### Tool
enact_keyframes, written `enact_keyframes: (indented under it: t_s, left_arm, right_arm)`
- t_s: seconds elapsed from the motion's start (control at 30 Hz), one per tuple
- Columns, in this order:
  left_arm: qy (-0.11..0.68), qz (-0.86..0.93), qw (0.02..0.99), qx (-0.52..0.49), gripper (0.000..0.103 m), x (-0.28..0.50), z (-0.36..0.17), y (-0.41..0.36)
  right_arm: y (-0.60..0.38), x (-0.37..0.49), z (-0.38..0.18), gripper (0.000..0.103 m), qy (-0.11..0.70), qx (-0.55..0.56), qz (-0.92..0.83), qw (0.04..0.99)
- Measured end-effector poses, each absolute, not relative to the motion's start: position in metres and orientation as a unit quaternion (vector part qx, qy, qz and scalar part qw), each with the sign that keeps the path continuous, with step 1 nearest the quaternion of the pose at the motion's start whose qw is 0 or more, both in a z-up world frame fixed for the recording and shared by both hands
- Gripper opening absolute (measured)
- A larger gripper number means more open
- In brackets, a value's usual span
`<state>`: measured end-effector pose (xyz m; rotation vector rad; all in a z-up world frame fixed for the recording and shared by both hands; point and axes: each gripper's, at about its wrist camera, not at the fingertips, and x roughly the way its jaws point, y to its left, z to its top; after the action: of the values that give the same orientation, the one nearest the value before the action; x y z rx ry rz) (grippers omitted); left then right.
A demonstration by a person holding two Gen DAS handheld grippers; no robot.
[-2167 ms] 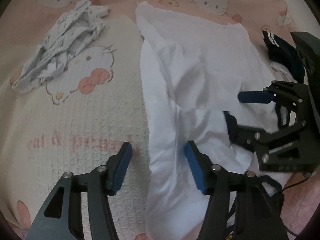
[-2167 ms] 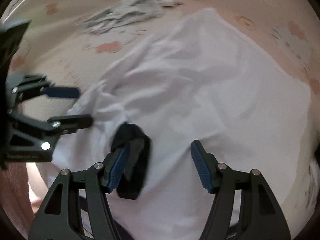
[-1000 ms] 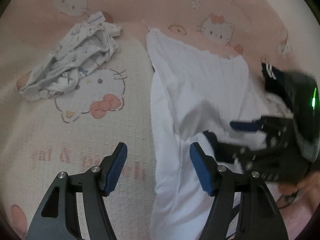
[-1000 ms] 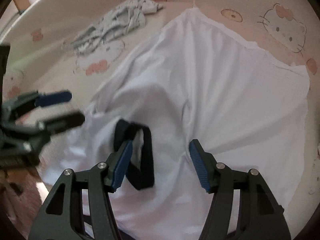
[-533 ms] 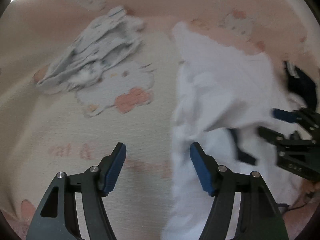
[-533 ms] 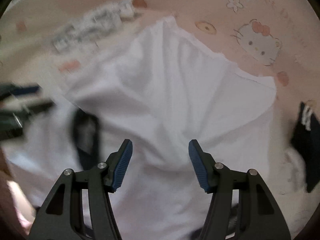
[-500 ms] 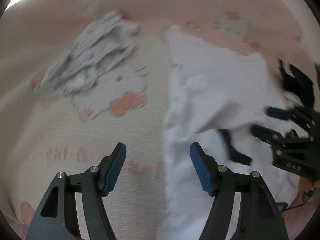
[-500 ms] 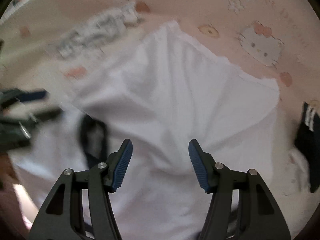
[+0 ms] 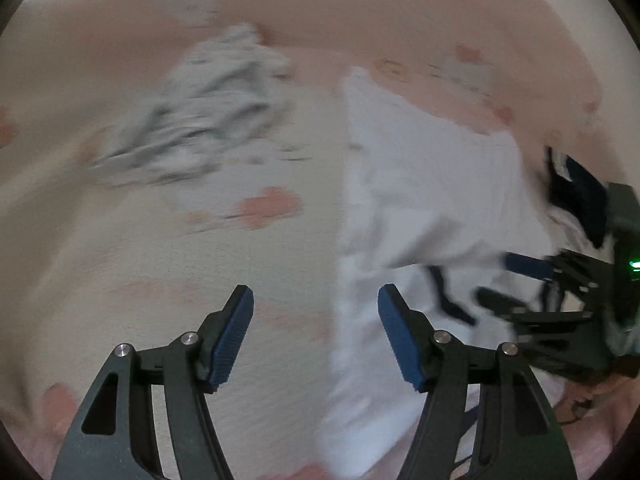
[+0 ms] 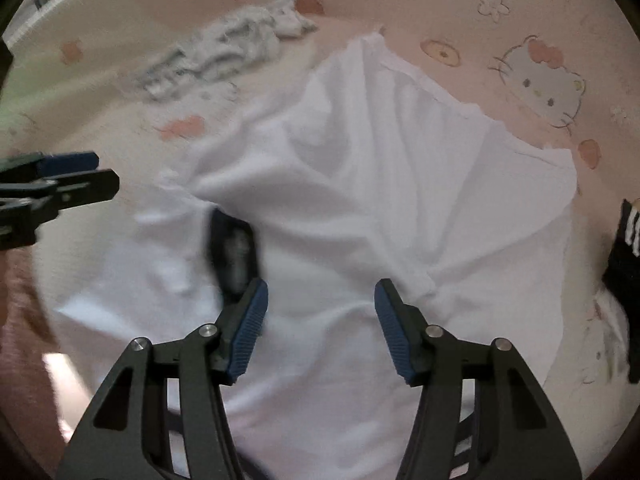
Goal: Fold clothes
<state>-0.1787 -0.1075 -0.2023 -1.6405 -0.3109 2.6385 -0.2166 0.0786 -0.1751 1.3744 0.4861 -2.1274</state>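
A white garment (image 10: 380, 180) lies rumpled on the pink cartoon-cat bedsheet (image 10: 532, 76), with a dark neckband (image 10: 232, 252) showing near its lower left. My right gripper (image 10: 320, 292) hovers open above the garment's middle, nothing between its blue pads. In the blurred left wrist view my left gripper (image 9: 314, 300) is open over the sheet (image 9: 140, 260), straddling the left edge of the white garment (image 9: 420, 184). The right gripper (image 9: 508, 282) shows at the far right beside the neckband (image 9: 444, 296). The left gripper (image 10: 92, 174) appears at the left edge of the right wrist view.
A crumpled grey-and-white patterned garment (image 9: 200, 120) (image 10: 224, 52) lies on the sheet up and to the left of the white one. A dark navy garment with white stripes (image 9: 580, 196) (image 10: 628, 248) lies at the right edge.
The left gripper has swung left, so the white garment now sits further right in its view. The right gripper has kept nearly still, and the neckband now lies beyond its left finger.
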Motion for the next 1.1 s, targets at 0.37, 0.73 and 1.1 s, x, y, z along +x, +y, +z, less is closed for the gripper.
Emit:
enact_keyframes:
  t_s: [0.37, 0.73, 1.1]
  left_arm:
    - [-0.002, 0.791, 0.043, -0.611, 0.067, -0.141, -0.234, -0.066]
    - [0.027, 0.820, 0.066, -0.567, 0.068, -0.175, -0.224, -0.044]
    - [-0.065, 0.845, 0.059, -0.528, 0.068, -0.253, -0.209, -0.084]
  right_arm:
    - [0.069, -0.191, -0.200, 0.062, 0.222, 0.543, -0.771, 0.249]
    - [0.108, -0.226, -0.177, 0.062, 0.154, 0.550, -0.787, 0.234]
    - [0.199, -0.295, -0.150, 0.063, 0.120, 0.548, -0.819, 0.123]
